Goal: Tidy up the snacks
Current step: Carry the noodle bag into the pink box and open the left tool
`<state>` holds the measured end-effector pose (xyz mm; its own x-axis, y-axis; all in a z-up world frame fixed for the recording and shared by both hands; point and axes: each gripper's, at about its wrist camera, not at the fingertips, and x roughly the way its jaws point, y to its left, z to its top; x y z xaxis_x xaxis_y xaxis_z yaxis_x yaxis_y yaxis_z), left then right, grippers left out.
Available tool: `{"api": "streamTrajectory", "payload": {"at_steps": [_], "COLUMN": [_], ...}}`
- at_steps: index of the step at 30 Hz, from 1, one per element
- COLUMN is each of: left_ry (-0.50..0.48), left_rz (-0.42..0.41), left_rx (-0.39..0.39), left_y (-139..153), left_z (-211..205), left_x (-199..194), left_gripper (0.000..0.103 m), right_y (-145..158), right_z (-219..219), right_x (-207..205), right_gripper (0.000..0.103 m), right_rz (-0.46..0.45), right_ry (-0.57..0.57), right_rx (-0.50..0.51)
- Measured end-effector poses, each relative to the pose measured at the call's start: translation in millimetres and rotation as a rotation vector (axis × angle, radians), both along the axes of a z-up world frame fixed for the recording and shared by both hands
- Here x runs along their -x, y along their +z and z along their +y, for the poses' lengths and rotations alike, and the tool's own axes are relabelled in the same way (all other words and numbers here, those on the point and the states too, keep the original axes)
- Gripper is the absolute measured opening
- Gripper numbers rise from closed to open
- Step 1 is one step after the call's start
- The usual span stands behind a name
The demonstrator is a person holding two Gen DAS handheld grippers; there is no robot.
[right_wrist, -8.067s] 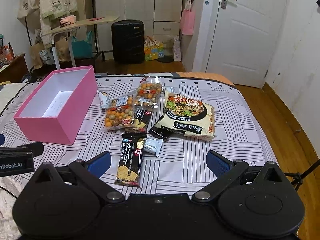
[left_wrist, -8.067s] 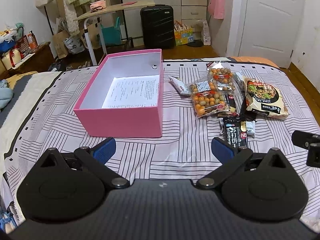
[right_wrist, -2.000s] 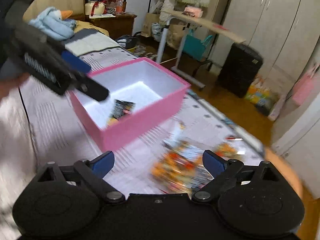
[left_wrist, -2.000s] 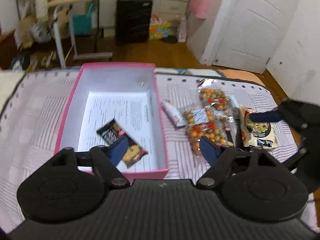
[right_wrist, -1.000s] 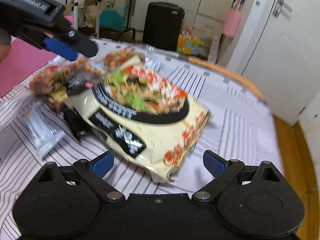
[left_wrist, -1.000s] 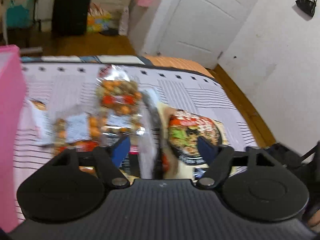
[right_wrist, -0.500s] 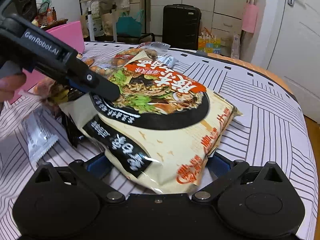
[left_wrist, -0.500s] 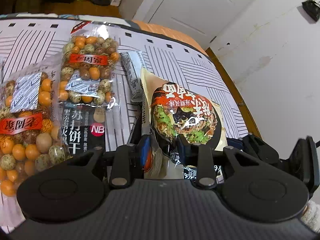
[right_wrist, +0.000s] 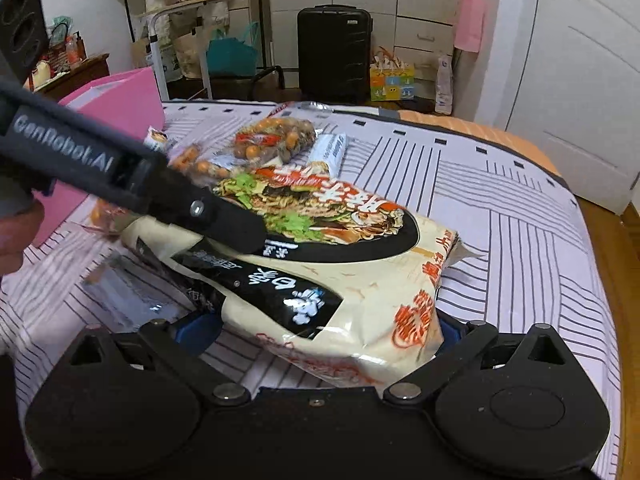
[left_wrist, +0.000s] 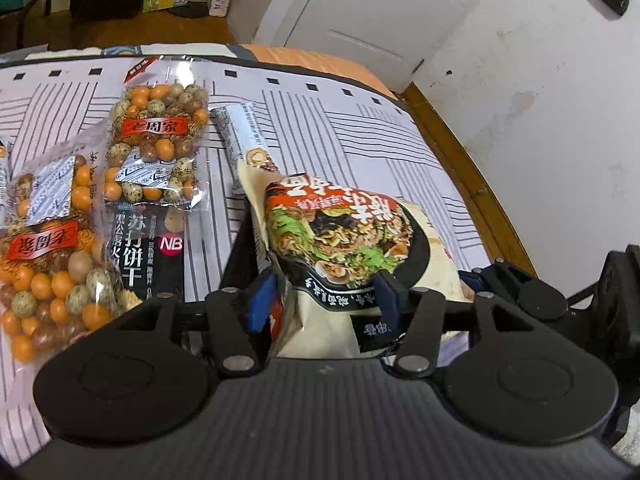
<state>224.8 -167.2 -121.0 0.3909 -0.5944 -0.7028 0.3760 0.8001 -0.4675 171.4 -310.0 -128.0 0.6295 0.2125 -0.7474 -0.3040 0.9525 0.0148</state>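
Observation:
A large cream noodle packet (left_wrist: 344, 240) lies on the striped bed, also in the right wrist view (right_wrist: 340, 264). My left gripper (left_wrist: 324, 296) is shut on its near end, blue pads pressing both sides. My right gripper (right_wrist: 316, 328) has its fingers on either side of the packet's other end; the packet hides the pads, so contact is unclear. The left gripper's arm (right_wrist: 132, 176) crosses the right wrist view from the left. The pink box (right_wrist: 116, 108) stands behind it at the left.
Two clear bags of coated nuts (left_wrist: 156, 140) (left_wrist: 44, 256), a black cracker pack (left_wrist: 148, 256) and a white stick pack (left_wrist: 248, 136) lie left of the noodles. The bed's right edge (left_wrist: 452, 148) drops to wooden floor. A black suitcase (right_wrist: 332, 52) stands by the far wall.
My left gripper has closed tighter on the noodle packet and lifted its end. My right gripper has moved in so the packet's other end sits between its fingers.

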Motion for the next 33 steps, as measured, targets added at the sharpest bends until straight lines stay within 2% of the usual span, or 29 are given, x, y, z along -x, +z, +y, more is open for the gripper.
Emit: {"api": "streamTrajectory", "payload": {"at_steps": [3,9,16,25,33], "left_ry": [-0.005,-0.007,0.000,0.069,0.148], "left_rz": [-0.006,-0.048,-0.087,-0.094,-0.133], "left_rx": [-0.009,-0.018,-0.052,-0.102,-0.130], "left_y": [13.2,37.3,62.5,88.4,111.5], "left_z": [3.2,16.9,40.4,97.4,152.8], "left_x": [12.7,37.8,69.6,120.3,160.7], "left_gripper": [0.053,0.053,0.053,0.053,0.052], "right_y": [11.4,29.9,51.2,78.4,99.8], "right_z": [0.6,17.6,47.9,108.5,163.4], "right_x": [9.6,32.3,56.3,80.0,97.3], "right_gripper": [0.103,0.103,0.102,0.102,0.101], "right_rz": [-0.009,-0.083,-0.097,-0.058,-0.074], "right_ry": [0.007,0.043,0.101,0.229,0.340], "right_rx": [-0.006,0.046,0.068,0.072,0.098]}}
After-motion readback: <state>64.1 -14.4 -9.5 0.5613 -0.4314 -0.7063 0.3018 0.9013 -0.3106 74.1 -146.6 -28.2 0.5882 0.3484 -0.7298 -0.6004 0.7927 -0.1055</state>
